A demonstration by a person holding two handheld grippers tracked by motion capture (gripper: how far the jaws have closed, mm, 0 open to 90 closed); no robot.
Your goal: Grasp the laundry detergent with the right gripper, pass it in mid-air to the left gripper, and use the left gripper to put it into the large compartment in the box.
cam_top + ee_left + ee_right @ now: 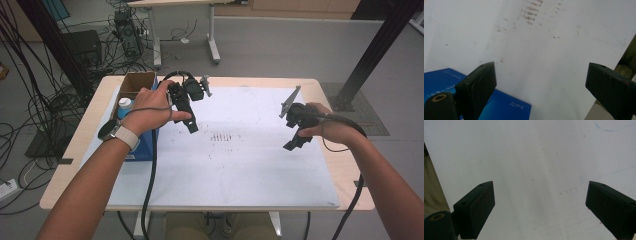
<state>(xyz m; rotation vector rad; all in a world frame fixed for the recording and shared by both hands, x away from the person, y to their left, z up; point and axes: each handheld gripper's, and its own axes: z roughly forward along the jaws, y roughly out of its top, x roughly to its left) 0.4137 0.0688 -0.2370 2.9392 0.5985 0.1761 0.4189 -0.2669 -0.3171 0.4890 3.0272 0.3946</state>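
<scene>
From my station, the nearest elements are the person's two forearms entering from the table's near edge. The left gripper hangs above the white sheet, just beside the blue box; in the left gripper view its jaws stand wide apart with nothing between them, and a corner of the blue box lies below the near jaw. The right gripper hovers over the sheet's right half, well apart from the left; its jaws are likewise spread and empty above bare white sheet.

Past the left hand, a white bottle with a light blue cap stands behind the wrist. An open cardboard box sits farther back at the table's rear left corner.

I judge the blue box to be the nearest workpiece: a light carton, stiff along its edges, with a printed face that may be slippery and walls that may buckle under hard pressure. I would take hold across a narrow edge near a corner, closing gently.
</scene>
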